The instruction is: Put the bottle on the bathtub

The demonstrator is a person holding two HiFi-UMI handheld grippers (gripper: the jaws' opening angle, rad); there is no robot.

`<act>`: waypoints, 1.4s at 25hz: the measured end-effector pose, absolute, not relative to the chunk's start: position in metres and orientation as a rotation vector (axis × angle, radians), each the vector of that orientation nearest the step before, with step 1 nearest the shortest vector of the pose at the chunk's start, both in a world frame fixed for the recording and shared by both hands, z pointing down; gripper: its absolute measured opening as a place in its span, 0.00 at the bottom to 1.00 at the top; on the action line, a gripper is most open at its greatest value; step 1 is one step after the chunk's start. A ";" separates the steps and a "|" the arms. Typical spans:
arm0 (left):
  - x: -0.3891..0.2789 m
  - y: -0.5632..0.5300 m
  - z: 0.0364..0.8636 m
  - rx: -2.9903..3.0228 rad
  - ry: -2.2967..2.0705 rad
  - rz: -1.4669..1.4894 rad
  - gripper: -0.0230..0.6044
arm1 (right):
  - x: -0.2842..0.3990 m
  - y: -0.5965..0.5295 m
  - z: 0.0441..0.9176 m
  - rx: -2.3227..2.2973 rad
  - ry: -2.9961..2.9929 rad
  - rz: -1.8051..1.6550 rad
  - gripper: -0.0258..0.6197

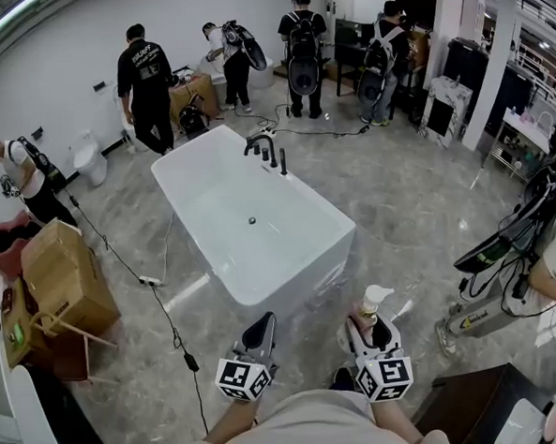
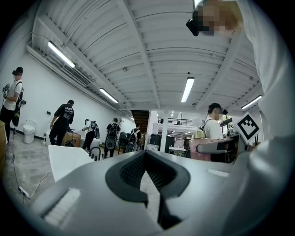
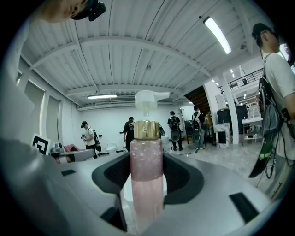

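I hold the bottle (image 3: 146, 161) clamped upright in the jaws of my right gripper (image 1: 371, 331), my left gripper (image 1: 259, 332) is closed on nothing, and the bathtub (image 1: 286, 280) ahead of both is not yet reached.

The bathtub (image 1: 300, 276) stands mid-floor, with its faucet (image 1: 262, 149) on the far rim. Just near of it, the left claw (image 1: 260, 328) and right claw (image 1: 371, 329) sit side by side. The bottle (image 1: 372, 303) stands upright between the right claw's jaws. A cardboard box (image 1: 65, 274) lies left, and a toilet (image 1: 90, 158) far left.
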State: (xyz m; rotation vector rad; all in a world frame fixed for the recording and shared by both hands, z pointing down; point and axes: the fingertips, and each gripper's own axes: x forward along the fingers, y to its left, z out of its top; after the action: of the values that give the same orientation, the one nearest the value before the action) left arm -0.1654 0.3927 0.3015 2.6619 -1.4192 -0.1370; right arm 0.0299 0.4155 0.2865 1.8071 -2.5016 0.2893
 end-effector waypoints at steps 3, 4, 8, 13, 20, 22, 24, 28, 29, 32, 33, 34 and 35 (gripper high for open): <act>-0.168 0.386 0.305 2.653 -1.429 -0.123 0.05 | 0.029 0.406 0.290 1.796 -2.506 0.297 0.37; -0.169 0.381 0.307 2.648 -1.433 -0.117 0.05 | 0.029 0.400 0.291 1.791 -2.508 0.299 0.37; -0.164 0.351 0.312 2.625 -1.449 -0.092 0.05 | 0.035 0.367 0.296 1.769 -2.518 0.317 0.37; -0.144 0.290 0.326 2.601 -1.466 -0.050 0.05 | 0.056 0.301 0.311 1.734 -2.536 0.333 0.37; -0.102 0.148 0.325 2.605 -1.503 -0.028 0.05 | 0.093 0.162 0.320 1.617 -2.594 0.288 0.37; -0.089 0.106 0.319 2.620 -1.519 -0.024 0.05 | 0.103 0.123 0.317 1.589 -2.606 0.280 0.37; -0.079 0.068 0.312 2.627 -1.539 -0.031 0.05 | 0.110 0.088 0.314 1.556 -2.620 0.269 0.37; -0.057 0.006 0.297 2.627 -1.573 -0.089 0.05 | 0.124 0.030 0.310 1.497 -2.636 0.238 0.37; -0.053 -0.005 0.293 2.630 -1.580 -0.096 0.05 | 0.128 0.017 0.309 1.492 -2.637 0.236 0.37; -0.044 -0.031 0.290 2.629 -1.592 -0.081 0.05 | 0.135 -0.012 0.307 1.500 -2.637 0.241 0.37; -0.042 -0.038 0.291 2.624 -1.592 -0.073 0.05 | 0.137 -0.019 0.306 1.504 -2.637 0.245 0.37; -0.039 -0.045 0.291 2.618 -1.590 -0.067 0.05 | 0.140 -0.026 0.305 1.505 -2.638 0.250 0.37; -0.037 -0.051 0.291 2.614 -1.587 -0.063 0.05 | 0.143 -0.031 0.304 1.505 -2.638 0.254 0.37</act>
State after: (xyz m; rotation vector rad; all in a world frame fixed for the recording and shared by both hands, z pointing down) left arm -0.0366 -0.0511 0.2909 2.6137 -1.5873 -0.0634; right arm 0.1426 -0.0312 0.3044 1.5051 -2.6383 0.2541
